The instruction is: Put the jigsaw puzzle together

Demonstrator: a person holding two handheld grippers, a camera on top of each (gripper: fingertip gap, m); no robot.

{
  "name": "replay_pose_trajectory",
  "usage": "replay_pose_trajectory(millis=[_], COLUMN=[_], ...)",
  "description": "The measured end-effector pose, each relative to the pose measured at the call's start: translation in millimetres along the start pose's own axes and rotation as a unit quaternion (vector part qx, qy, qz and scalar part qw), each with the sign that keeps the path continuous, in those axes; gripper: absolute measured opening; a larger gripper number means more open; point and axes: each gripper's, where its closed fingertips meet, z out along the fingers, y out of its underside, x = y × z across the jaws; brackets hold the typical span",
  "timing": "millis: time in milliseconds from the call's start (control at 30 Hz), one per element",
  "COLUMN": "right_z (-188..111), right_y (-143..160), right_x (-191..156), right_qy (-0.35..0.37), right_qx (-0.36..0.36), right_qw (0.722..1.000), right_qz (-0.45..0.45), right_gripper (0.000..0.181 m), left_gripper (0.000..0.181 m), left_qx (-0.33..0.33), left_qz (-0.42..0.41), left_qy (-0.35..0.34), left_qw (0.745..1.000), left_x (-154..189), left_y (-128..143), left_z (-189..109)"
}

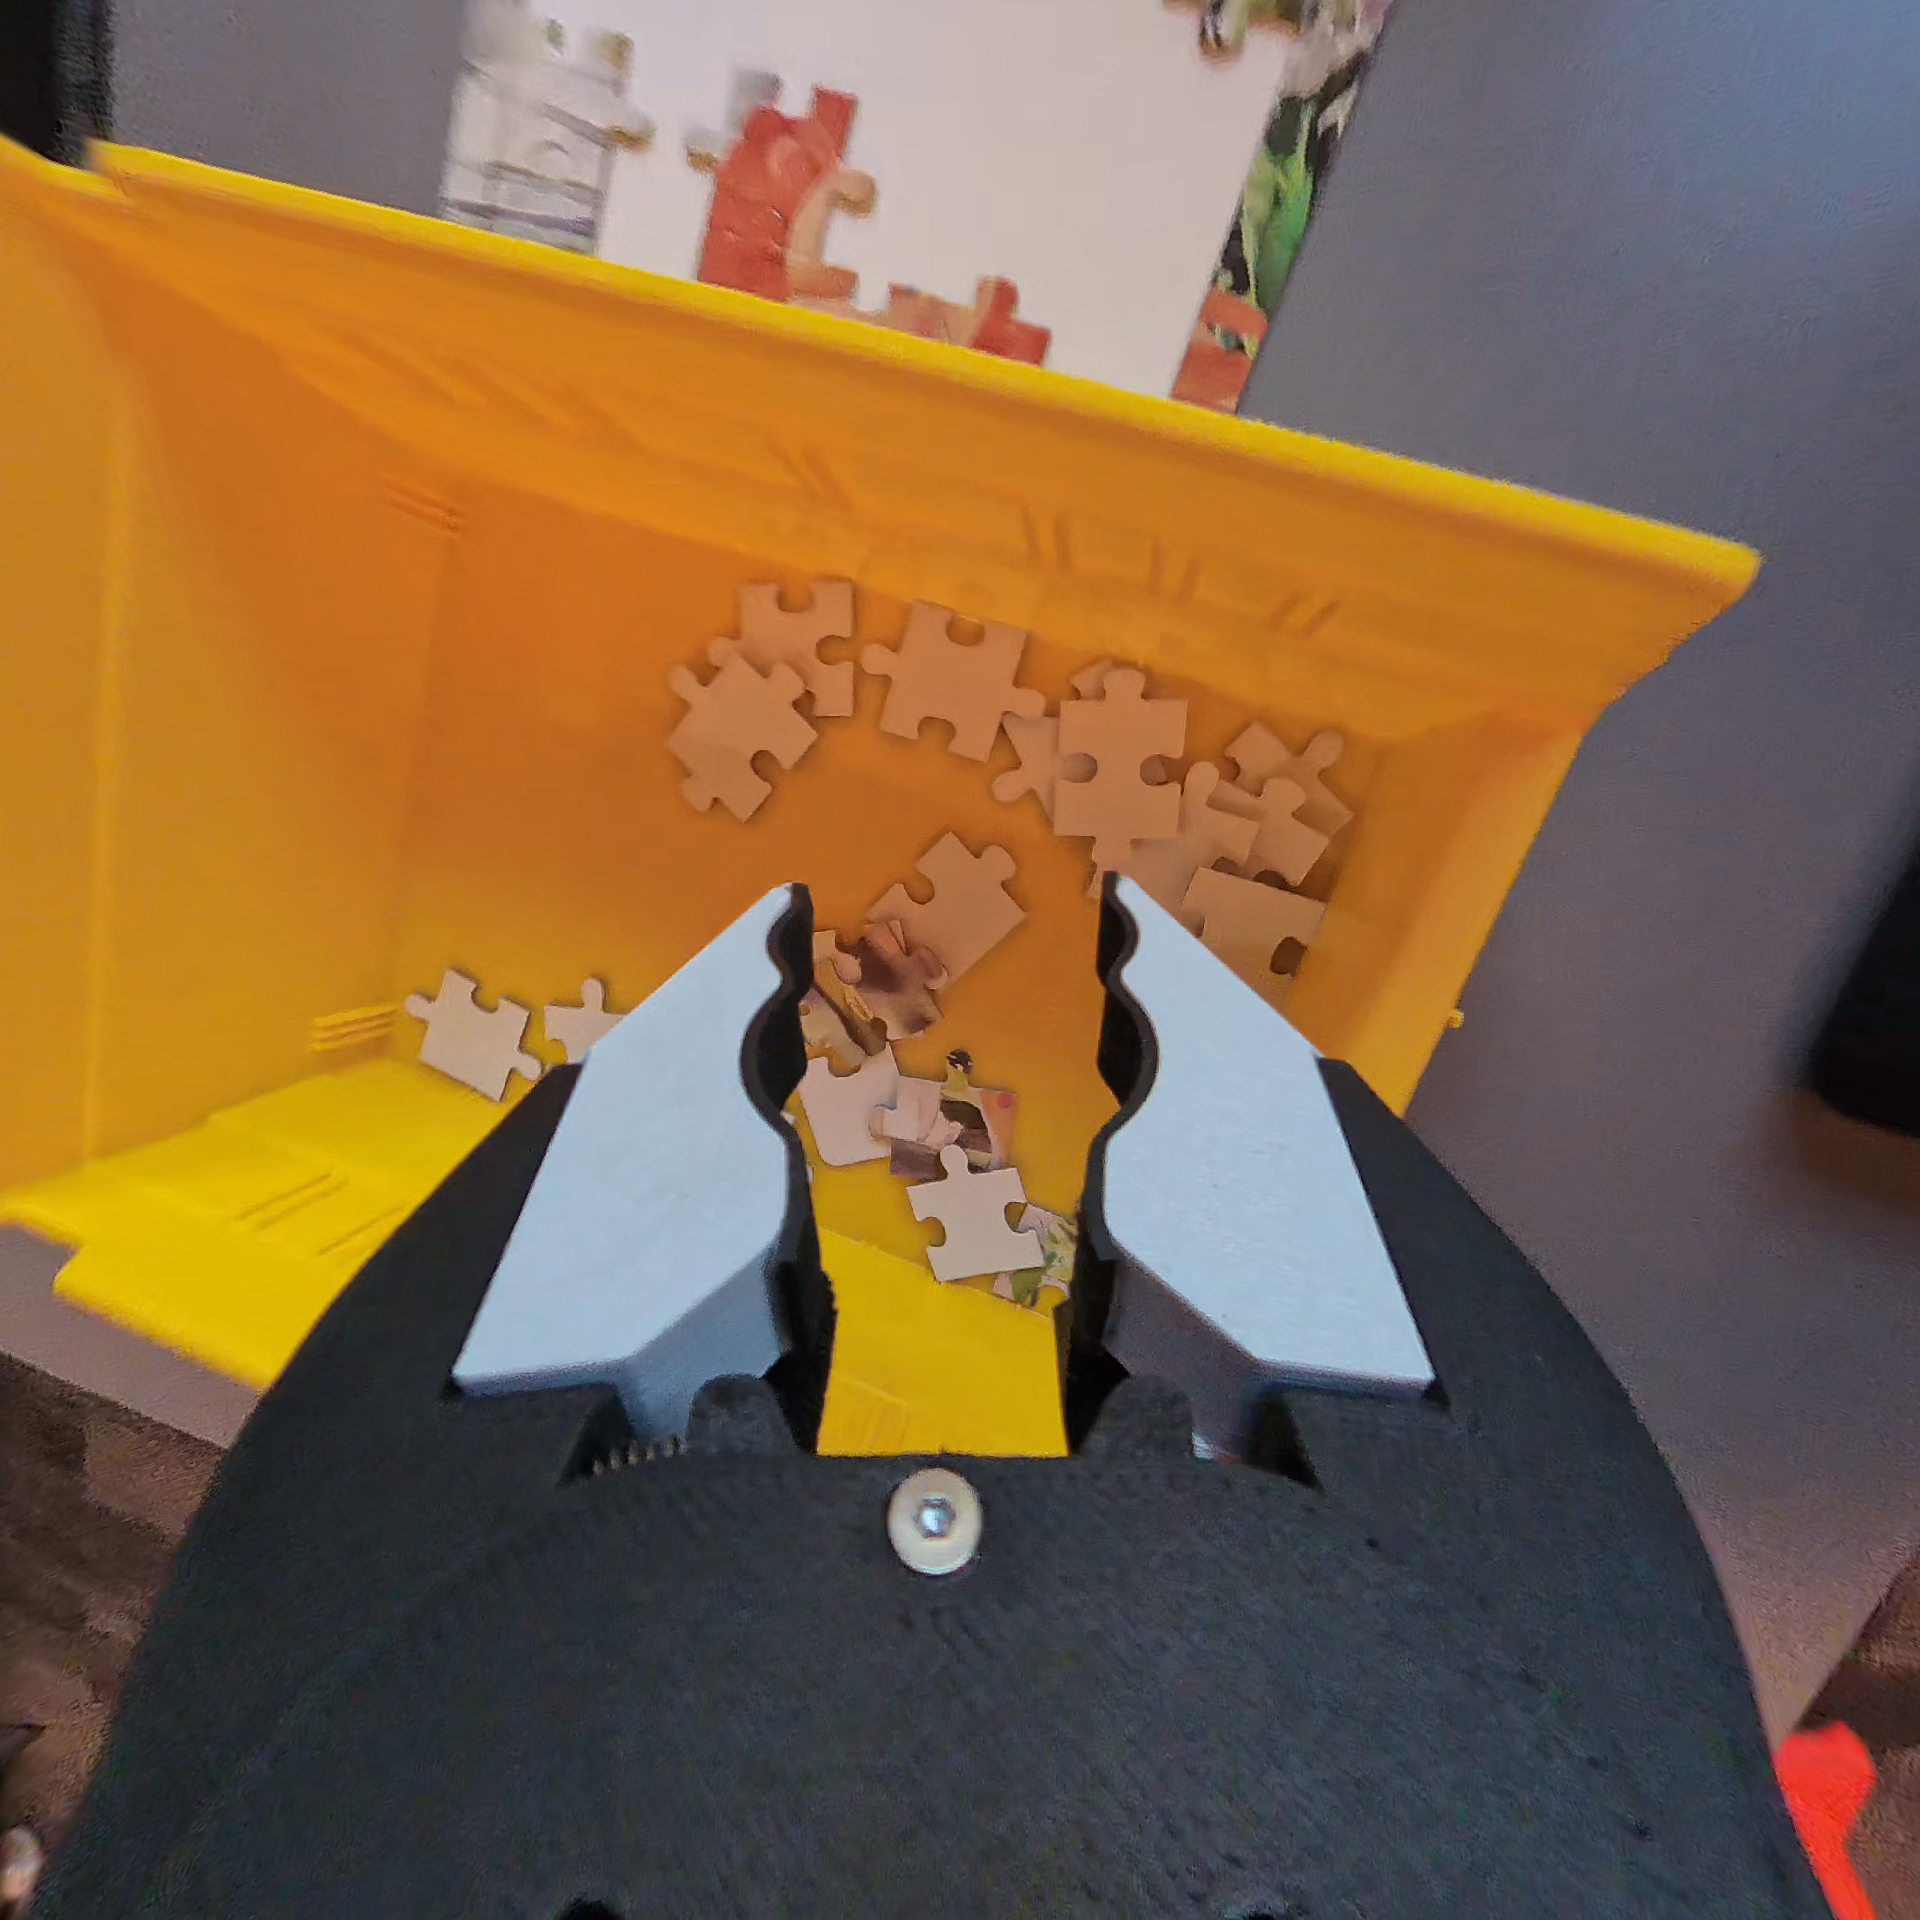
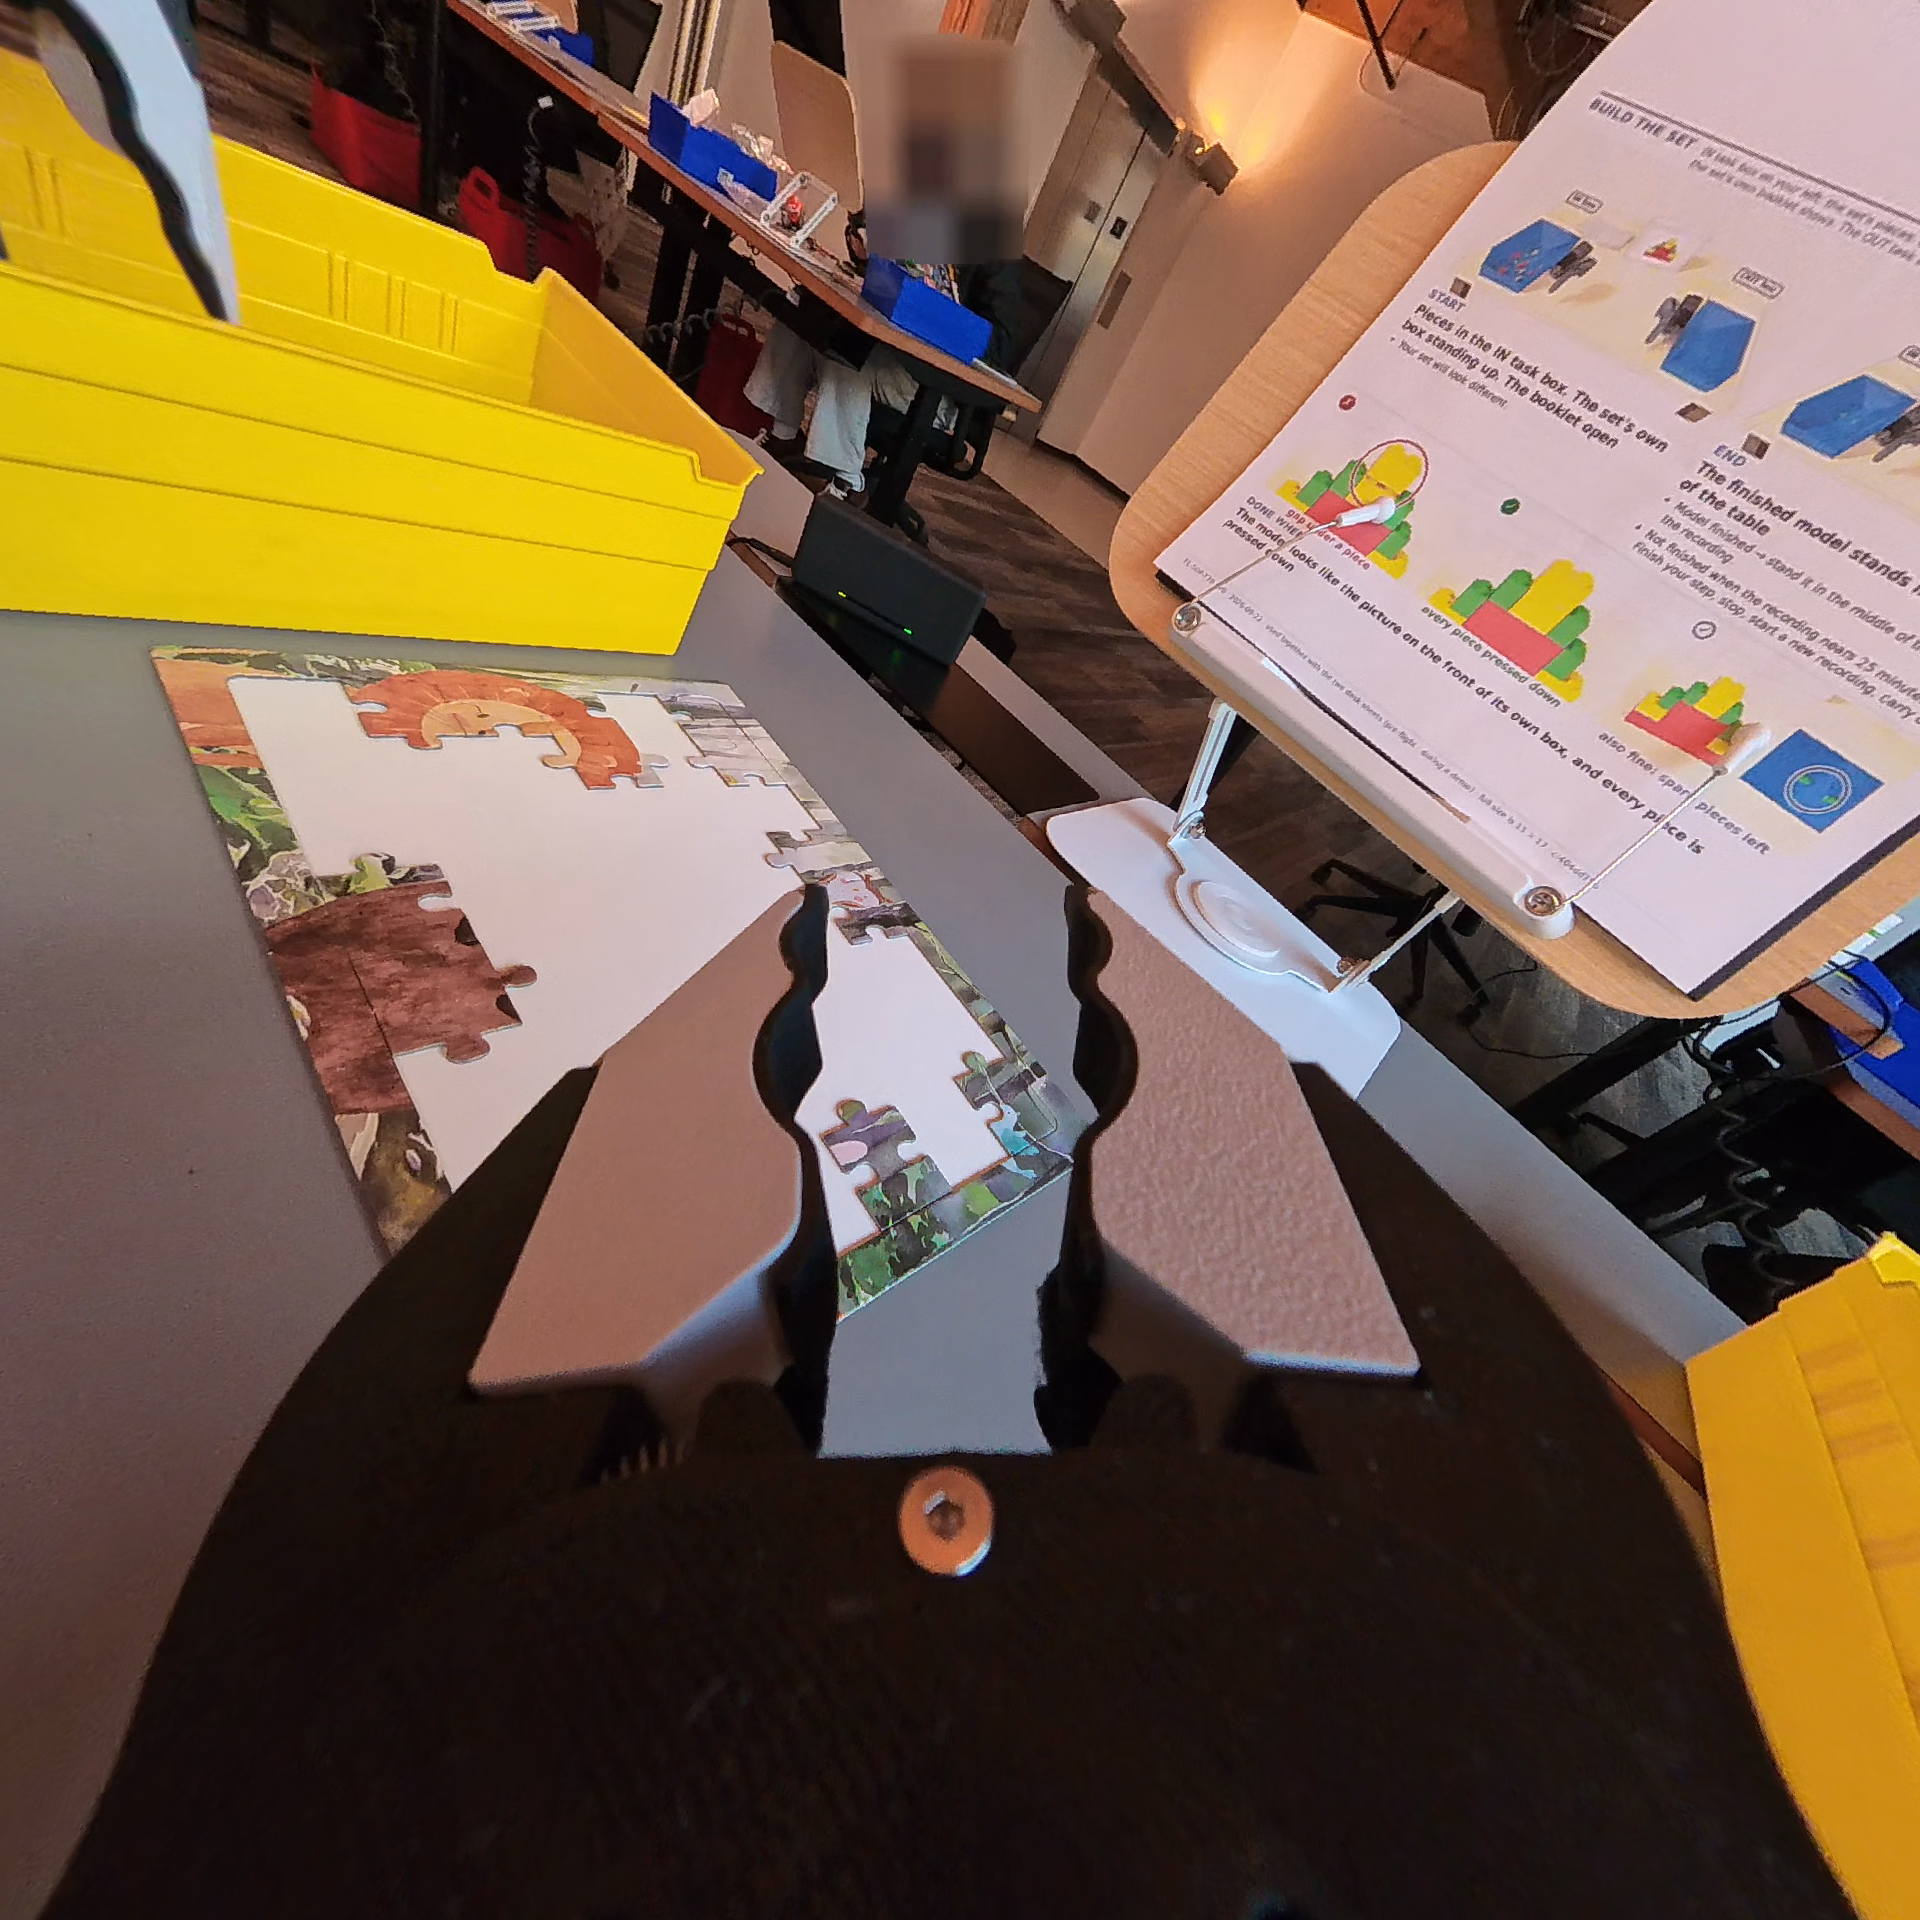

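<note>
Cardboard puzzle board [image 2: 582, 862] lies flat on the grey bench [image 2: 125, 1039], its picture border filled round the edges and its white middle mostly bare. An orange patch [image 2: 499, 722] sits joined near the far edge of the board, and a brown patch [image 2: 384, 977] reaches in from the left border. Touching the board's far edge stands the yellow bin [image 2: 343, 499], and in it lie the loose pieces [image 1: 1049, 758], most face down, gathered toward its right corner, leaving its left floor open. Left gripper [image 1: 951, 899] hangs over the bin's near lip, fingers parted wide and empty above a few face-up pieces [image 1: 883, 987]. Right gripper [image 2: 940, 899] hovers over the board's near right corner, fingers likewise wide with nothing between them. Right of the board, past the bench edge, an instruction sheet [image 2: 1621, 499] leans on a white stand [image 2: 1247, 914]. Bare bench runs along the board's left side.
</note>
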Motion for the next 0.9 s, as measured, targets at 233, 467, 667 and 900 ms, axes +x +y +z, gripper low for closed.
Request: replay_pose_trajectory(millis=[233, 467, 667, 900], right_z=[-1.3, -0.4, 0.2, 1.1], right_y=[1.3, 0.6, -0.3, 0.6], right_x=[2.7, 0.9, -2.3, -4.7], right_qy=[0.003, -0.002, -0.008, -0.015], right_qx=[0.0, 0.0, -0.002, -0.006], right_qw=[1.0, 1.0, 1.0, 1.0], right_qz=[0.007, 0.006, -0.002, -0.002], right_gripper=[0.046, 0.046, 0.046, 0.046], left_gripper=[0.051, 0.04, 0.038, 0.034], left_qx=[-0.066, -0.081, -0.095, -0.094], left_qz=[0.025, 0.032, 0.029, 0.021], left_qy=[0.049, 0.076, 0.091, 0.102], left_qw=[0.996, 0.993, 0.991, 0.99], left_x=[0.6, 0.2, -0.9, -1.5], left_y=[16.7, 23.6, 28.6, 28.7], left_z=[41.8, 51.7, 57.2, 57.9])
